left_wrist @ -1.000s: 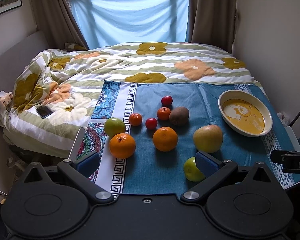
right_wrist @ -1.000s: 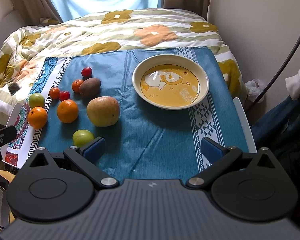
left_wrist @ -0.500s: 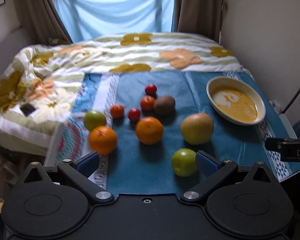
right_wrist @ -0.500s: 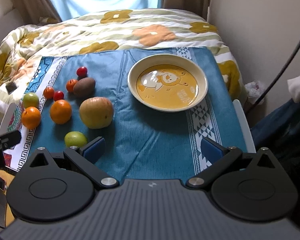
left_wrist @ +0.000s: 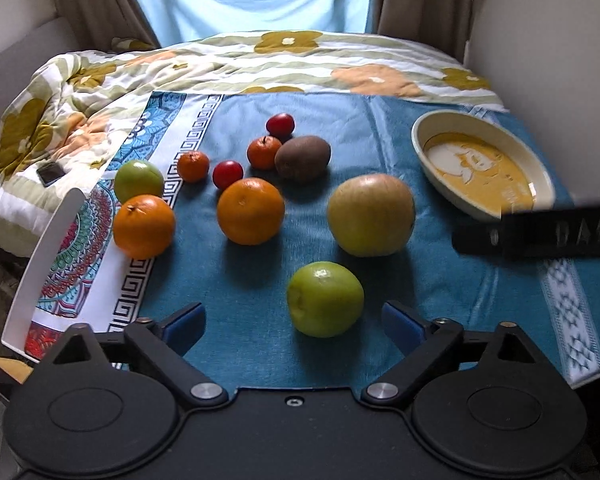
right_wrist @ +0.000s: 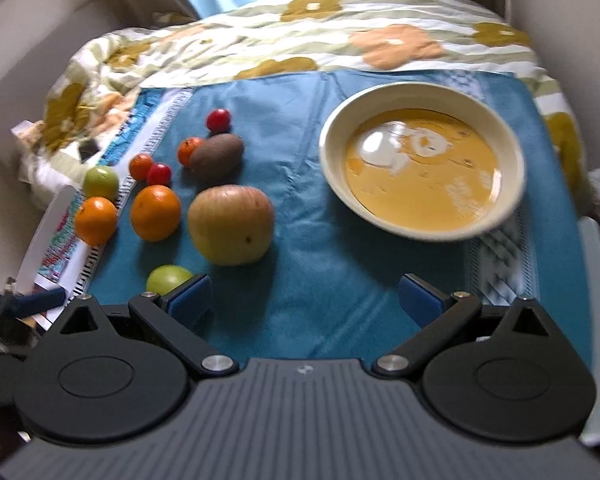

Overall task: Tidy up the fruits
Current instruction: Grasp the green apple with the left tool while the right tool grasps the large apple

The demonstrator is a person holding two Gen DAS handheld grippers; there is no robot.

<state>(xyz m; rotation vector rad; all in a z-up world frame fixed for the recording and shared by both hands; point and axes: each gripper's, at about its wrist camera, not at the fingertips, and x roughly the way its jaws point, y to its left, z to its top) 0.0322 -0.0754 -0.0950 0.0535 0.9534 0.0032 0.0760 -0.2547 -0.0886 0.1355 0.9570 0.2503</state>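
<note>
Fruits are lying scattered on the cloth covering the surface, the bowl is sitting to their right, the bed behind

Ten loose fruits on blue cloth, lg apple centre, empty yellow bowl right

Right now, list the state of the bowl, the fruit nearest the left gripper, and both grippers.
Cream bowl with yellow inside: empty, upright on the blue cloth.
Small green apple: loose on the cloth, ahead of the jaws.
Left gripper: closing, nothing held.
Right gripper: open, empty.
</note>
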